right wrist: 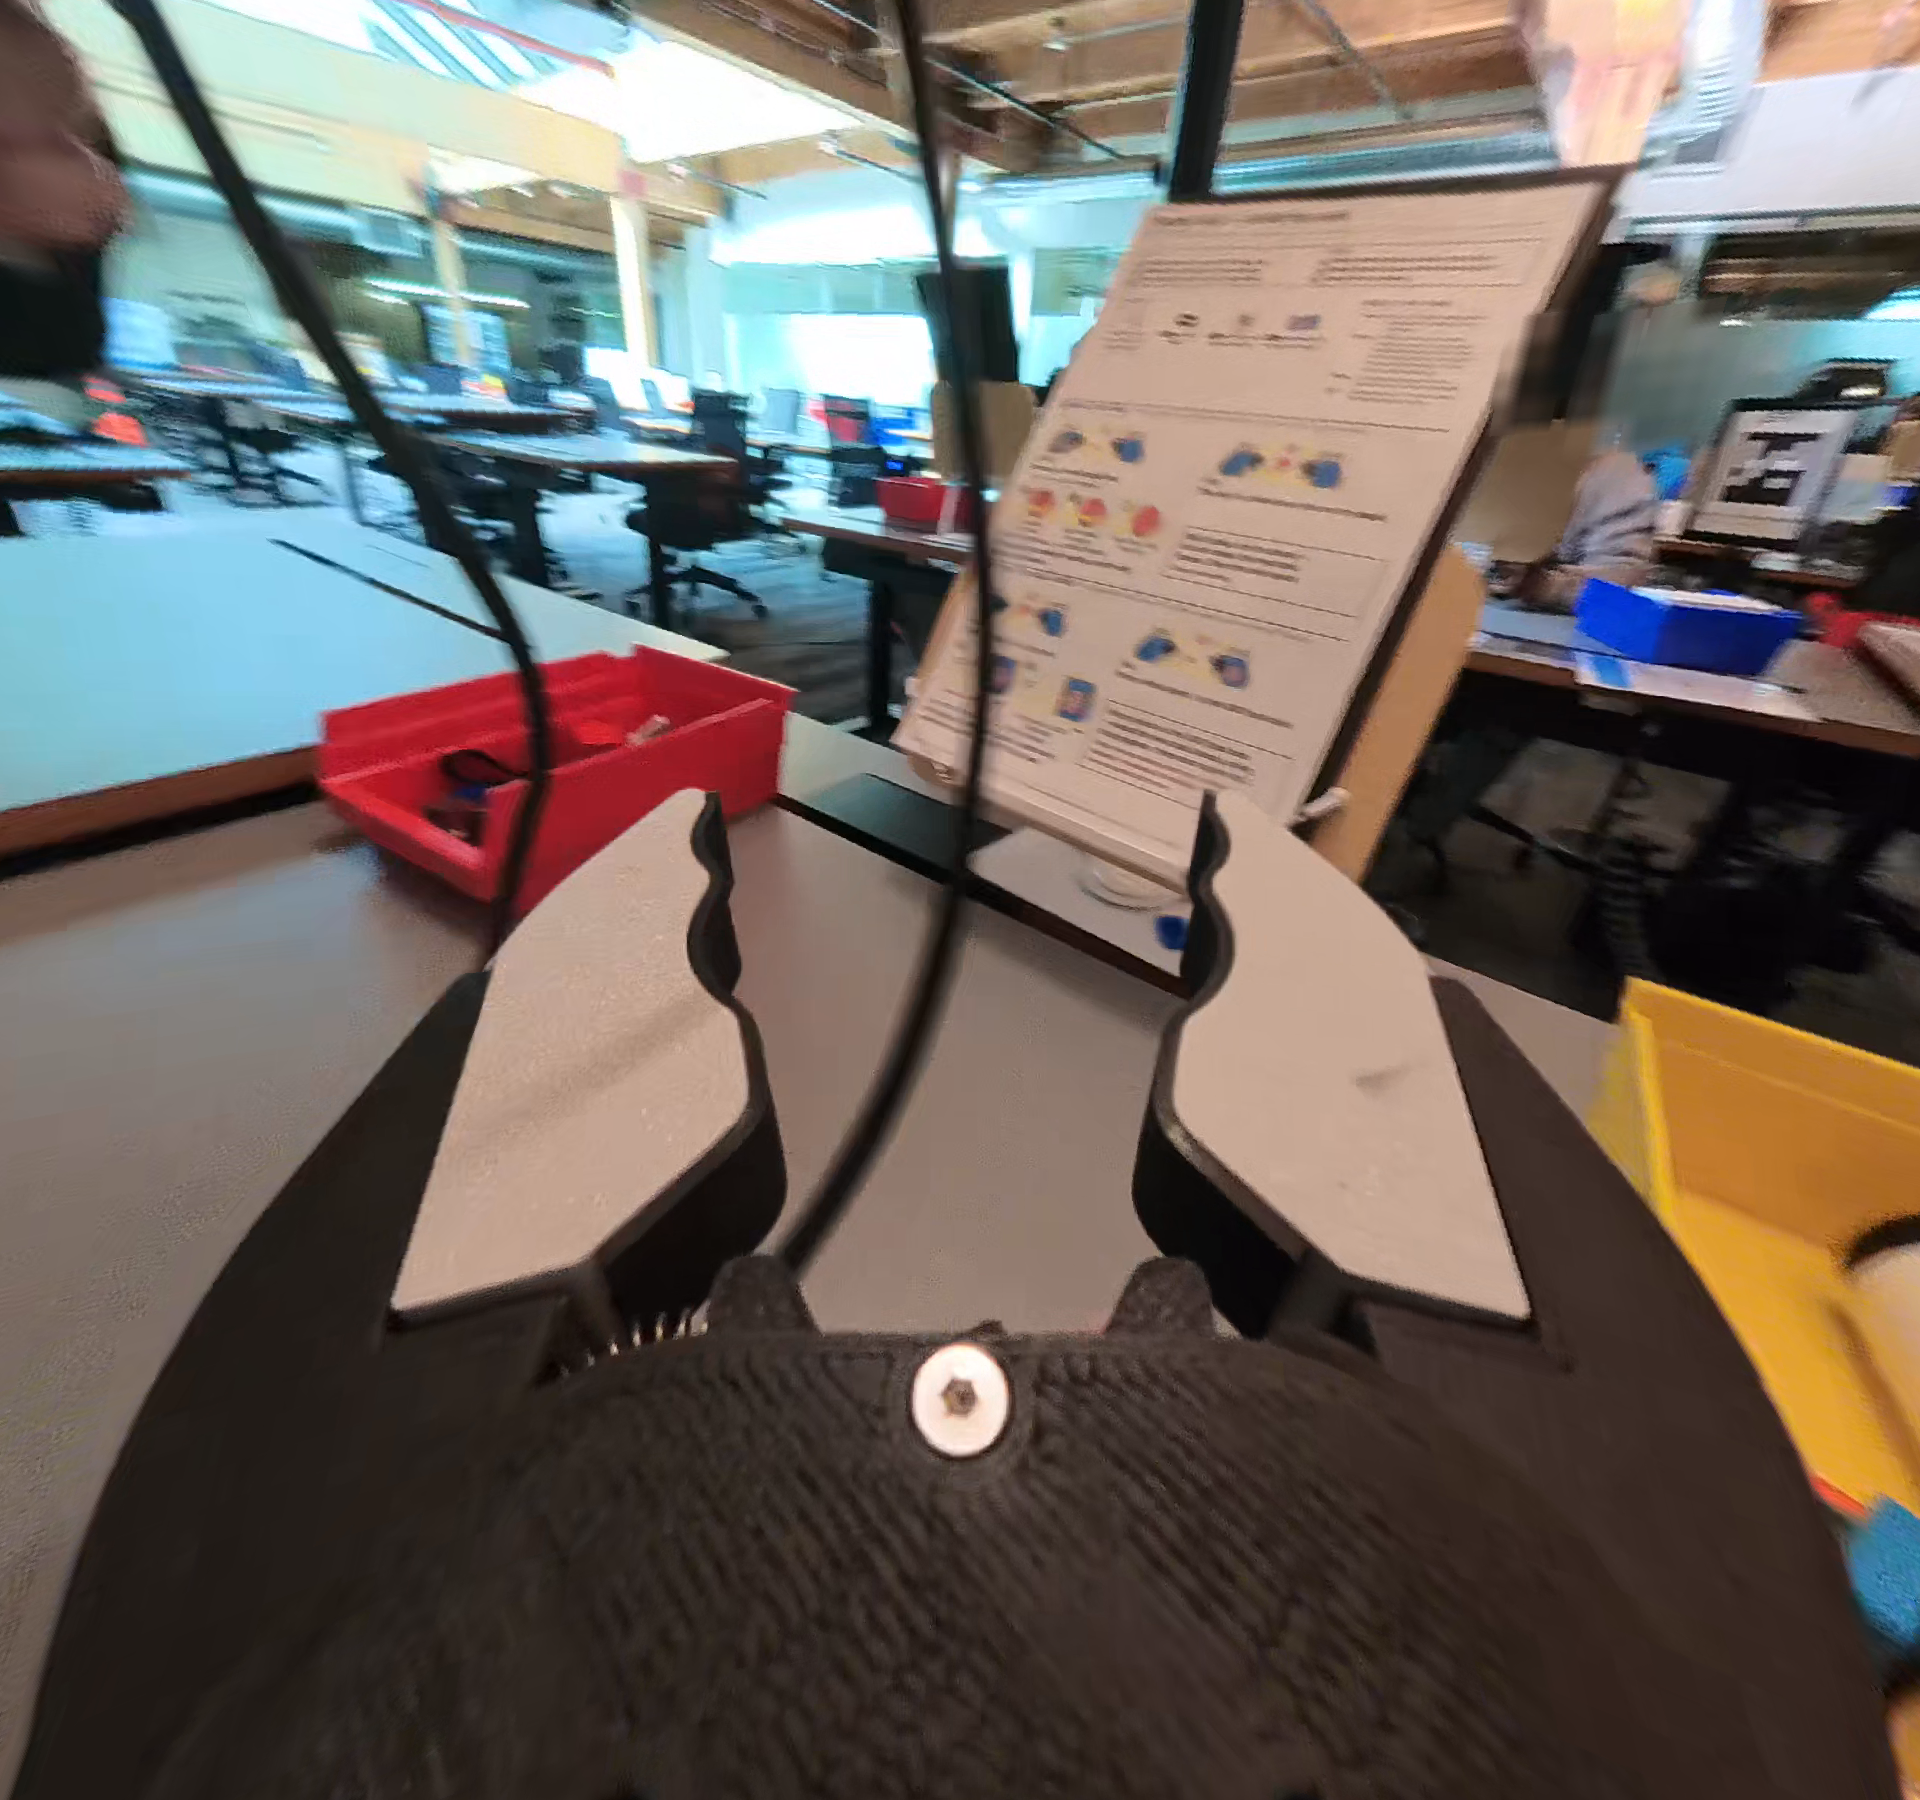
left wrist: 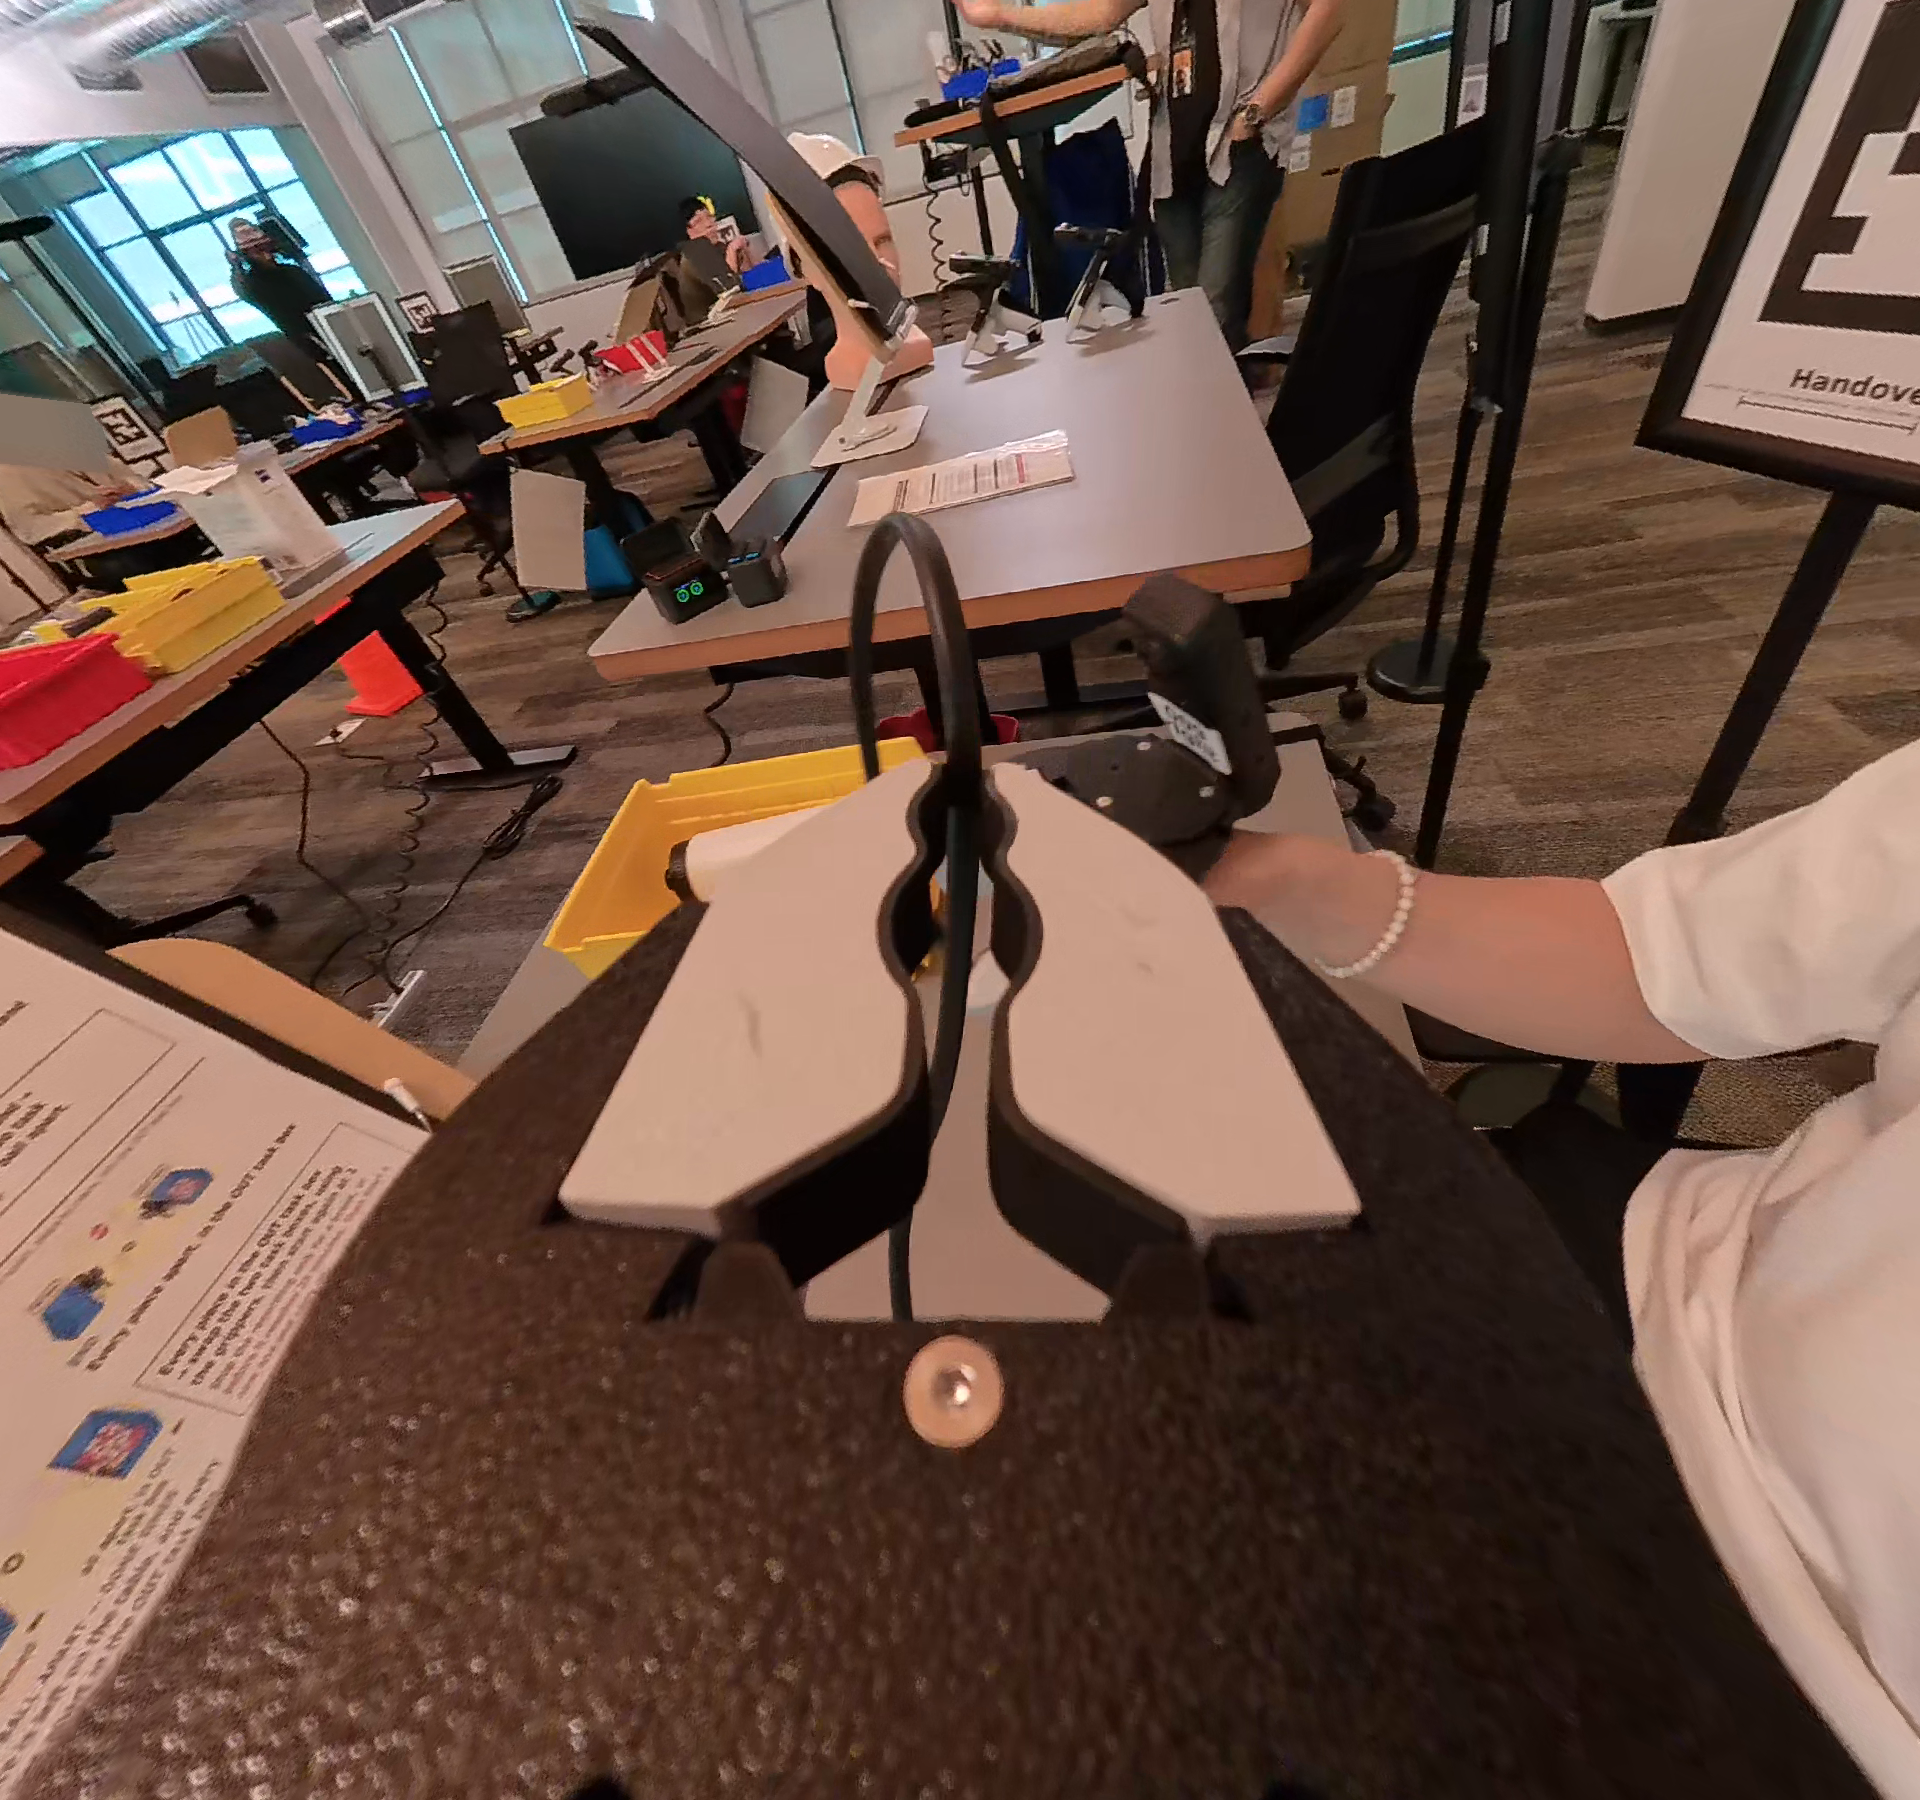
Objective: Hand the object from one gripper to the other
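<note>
The left gripper point(left wrist: 961, 815) has its jaws clamped on a black cable point(left wrist: 940, 628), whose slack hangs between the wide-apart jaws of the right gripper point(right wrist: 956, 836), so the handover seems mid-step: next, the right must close on it

One black cable point(left wrist: 940, 670) looping up, two grippers showing, the left gripper point(left wrist: 961, 820) and the right gripper point(right wrist: 956, 836), one red bin point(right wrist: 582, 742) sitting on the desk point(right wrist: 208, 1023), one yellow bin point(right wrist: 1766, 1179) sitting alongside, one instruction sheet point(right wrist: 1247, 524) standing.
</note>
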`<control>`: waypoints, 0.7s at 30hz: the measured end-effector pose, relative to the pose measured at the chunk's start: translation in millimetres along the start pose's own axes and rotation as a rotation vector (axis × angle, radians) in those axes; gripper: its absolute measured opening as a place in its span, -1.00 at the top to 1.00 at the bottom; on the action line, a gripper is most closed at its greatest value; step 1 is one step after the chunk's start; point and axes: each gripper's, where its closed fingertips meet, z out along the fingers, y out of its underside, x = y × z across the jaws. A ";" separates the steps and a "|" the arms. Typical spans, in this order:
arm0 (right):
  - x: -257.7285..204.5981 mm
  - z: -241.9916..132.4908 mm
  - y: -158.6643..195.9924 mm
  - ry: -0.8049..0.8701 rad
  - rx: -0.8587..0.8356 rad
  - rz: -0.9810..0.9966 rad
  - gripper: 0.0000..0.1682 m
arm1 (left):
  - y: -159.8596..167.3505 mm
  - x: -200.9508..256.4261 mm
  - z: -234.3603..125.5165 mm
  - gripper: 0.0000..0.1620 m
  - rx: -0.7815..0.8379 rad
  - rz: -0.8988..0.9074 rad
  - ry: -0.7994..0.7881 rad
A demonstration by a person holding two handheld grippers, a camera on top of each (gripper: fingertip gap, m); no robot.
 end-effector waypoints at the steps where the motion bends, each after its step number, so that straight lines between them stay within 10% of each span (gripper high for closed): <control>1: 6.8 0.2 3.9 0.046 0.003 -0.003 0.00 | 1.3 2.1 0.6 0.94 0.001 -0.004 0.006; 5: -45.1 -4.7 22.2 -0.285 -0.043 0.039 1.00 | 5.9 3.6 0.6 0.94 0.000 -0.019 0.003; 18: -63.8 -23.7 43.9 -0.418 -0.032 0.083 0.77 | 20.9 -24.7 -24.4 0.94 -0.019 -0.063 -0.148; 21: -58.3 -20.0 47.4 -0.400 -0.010 0.129 1.00 | 19.6 -23.9 -24.0 0.94 -0.008 -0.074 -0.134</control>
